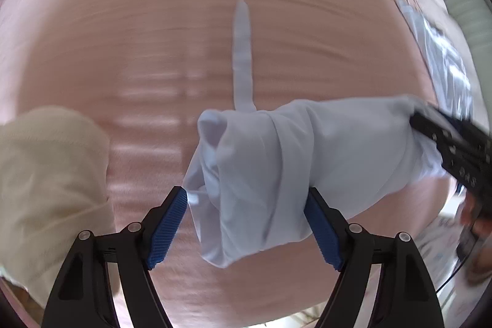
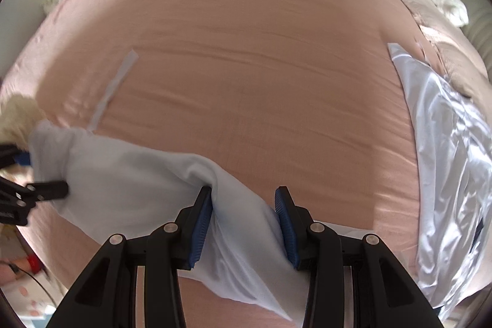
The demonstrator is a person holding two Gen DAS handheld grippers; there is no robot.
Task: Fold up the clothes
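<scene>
From the left wrist camera, a pale blue garment (image 1: 276, 162) hangs bunched into a thick roll above a pink bed sheet (image 1: 153, 36). Its cloth is smooth and thin, gathered in soft vertical folds, and 1 narrow strap (image 1: 243, 51) of the same colour trails away from it, lying flat on the sheet. The left gripper (image 1: 246, 223) has its 2 blue pads (image 1: 167, 229) set fairly wide, with the bunched end of the garment filling the gap; the right pad presses the cloth, while the left pad sits at the cloth's loose edge, so a firm pinch cannot be told. At the right, the other gripper's black fingers meet the far end of the roll. A cream cloth (image 1: 46, 189) lies at the left edge, and a shiny silver-blue garment (image 1: 442, 57) lies on the sheet at the far right, blurred.

From the right wrist camera, the same pale blue garment (image 2: 138, 174) stretches leftward as a sagging band just above the sheet (image 2: 246, 51). The right gripper (image 2: 244, 223) holds its near end: both pads (image 2: 201, 229) are partly closed with folded cloth squeezed between them, and a loose tail drops below. The left gripper (image 2: 37, 174) shows at the left edge against the garment's far end. The strap (image 2: 113, 88) lies on the sheet beyond. The shiny garment (image 2: 449, 174) is spread flat at the right, well apart.
</scene>
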